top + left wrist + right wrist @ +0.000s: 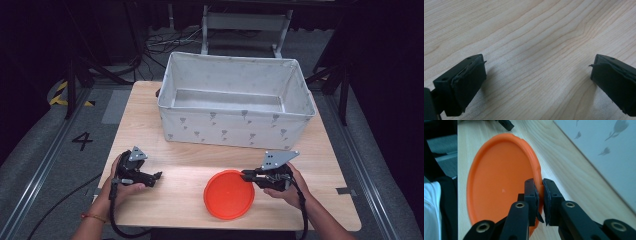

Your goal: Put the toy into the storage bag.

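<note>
The right gripper [540, 195] is clamped on the rim of the orange plate [229, 194], in front of the fabric bin [235, 100]. Lift slowly, keeping the plate level. The left gripper [537, 80] is apart, empty.

A lab or recording studio: black curtains [30, 60] surround a wooden table [175, 200], with floor rails [45, 165], loose cables [165, 42] and hazard tape [60, 95].

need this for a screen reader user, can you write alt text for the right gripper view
The right gripper is shut on the rim of an orange plate, which lies on a light wooden table. A white fabric bin with grey flower prints stands at the upper right, and the tip of the left gripper shows at the top edge.
</note>
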{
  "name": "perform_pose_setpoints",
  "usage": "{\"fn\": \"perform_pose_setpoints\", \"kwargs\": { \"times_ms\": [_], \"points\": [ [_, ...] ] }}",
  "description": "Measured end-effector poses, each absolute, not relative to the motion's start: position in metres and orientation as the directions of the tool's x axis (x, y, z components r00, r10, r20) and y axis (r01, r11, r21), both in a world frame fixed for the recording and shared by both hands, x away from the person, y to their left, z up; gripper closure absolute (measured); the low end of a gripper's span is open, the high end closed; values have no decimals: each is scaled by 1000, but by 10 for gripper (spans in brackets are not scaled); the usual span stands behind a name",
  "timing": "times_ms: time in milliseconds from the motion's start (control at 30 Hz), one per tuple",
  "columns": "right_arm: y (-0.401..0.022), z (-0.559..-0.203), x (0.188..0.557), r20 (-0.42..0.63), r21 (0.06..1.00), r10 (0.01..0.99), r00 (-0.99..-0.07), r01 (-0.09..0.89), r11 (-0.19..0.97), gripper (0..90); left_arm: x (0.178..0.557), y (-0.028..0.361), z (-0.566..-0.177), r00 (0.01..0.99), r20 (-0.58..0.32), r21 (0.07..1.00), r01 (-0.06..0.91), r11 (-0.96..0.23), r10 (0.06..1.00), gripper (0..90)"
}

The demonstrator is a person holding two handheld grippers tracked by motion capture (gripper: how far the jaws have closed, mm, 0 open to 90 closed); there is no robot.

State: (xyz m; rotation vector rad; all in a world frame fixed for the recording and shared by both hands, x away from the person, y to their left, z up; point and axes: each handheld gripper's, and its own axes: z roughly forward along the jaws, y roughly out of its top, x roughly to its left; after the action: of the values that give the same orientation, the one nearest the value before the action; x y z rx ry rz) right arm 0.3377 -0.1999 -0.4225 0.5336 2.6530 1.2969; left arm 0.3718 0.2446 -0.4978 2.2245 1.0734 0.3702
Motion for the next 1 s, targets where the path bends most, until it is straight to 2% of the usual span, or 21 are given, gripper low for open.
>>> {"fn": "perform_pose_setpoints", "kwargs": {
  "times_ms": [267, 600, 1000],
  "points": [
    [-217, -394, 325, -109, 747, 379, -919, 176, 641, 828, 372, 245, -498, 631, -24, 649, 600, -468, 776, 2],
    [-234, -368, 319, -171, 729, 400, -900, 158, 666, 828, 372, 245, -498, 629, -23, 649, 601, -467, 777, 3],
    [-276, -325, 310, -217, 722, 475, -853, 188, 666, 828, 372, 244, -498, 620, -21, 649, 605, -461, 784, 2]
  ]
}}
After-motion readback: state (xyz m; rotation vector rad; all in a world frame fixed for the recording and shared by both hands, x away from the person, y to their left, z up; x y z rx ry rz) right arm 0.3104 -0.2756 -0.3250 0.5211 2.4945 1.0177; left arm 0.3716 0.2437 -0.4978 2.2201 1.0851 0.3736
